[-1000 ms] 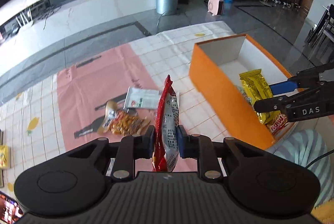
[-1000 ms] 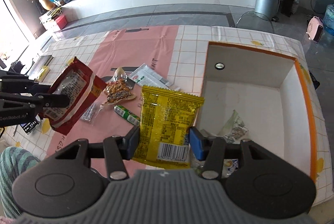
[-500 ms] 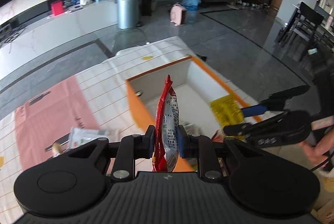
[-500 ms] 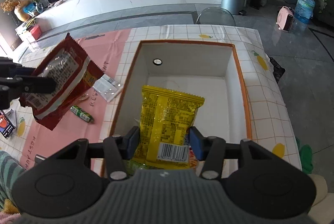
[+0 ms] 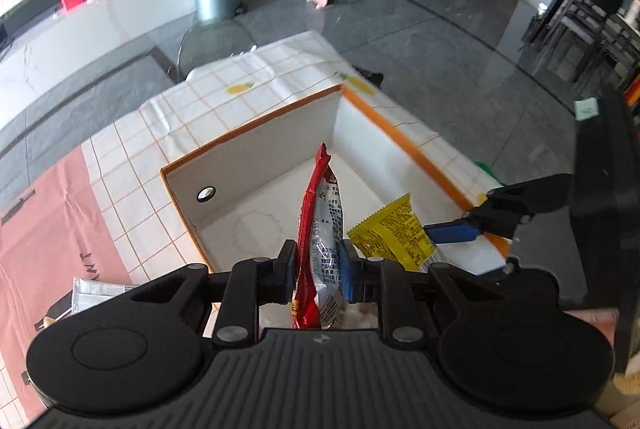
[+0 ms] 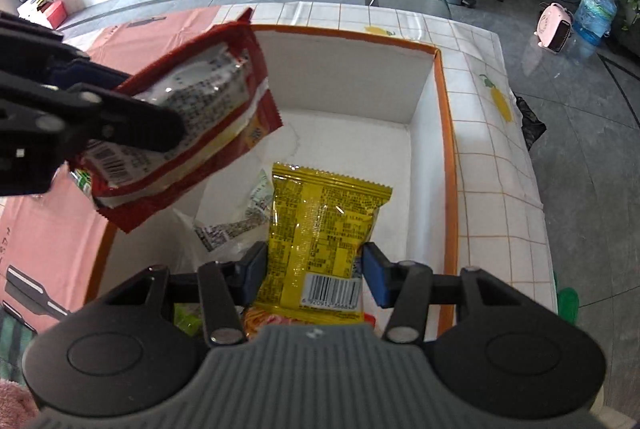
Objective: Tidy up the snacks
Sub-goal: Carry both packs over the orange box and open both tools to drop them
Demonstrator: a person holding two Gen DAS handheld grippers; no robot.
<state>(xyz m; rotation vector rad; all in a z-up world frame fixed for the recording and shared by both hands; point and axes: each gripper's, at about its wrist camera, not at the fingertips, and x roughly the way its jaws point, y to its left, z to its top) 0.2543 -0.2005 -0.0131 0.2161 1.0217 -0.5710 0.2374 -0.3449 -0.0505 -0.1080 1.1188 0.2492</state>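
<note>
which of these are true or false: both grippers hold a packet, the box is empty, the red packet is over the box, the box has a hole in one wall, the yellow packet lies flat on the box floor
1. Both grippers hold a packet. True: the left gripper is shut on the red packet, the right gripper on the yellow packet.
2. The box is empty. False: a white printed packet already lies inside.
3. The red packet is over the box. True.
4. The box has a hole in one wall. True: a round hole shows in the left wrist view.
5. The yellow packet lies flat on the box floor. False: it is gripped between the right fingers.
</note>
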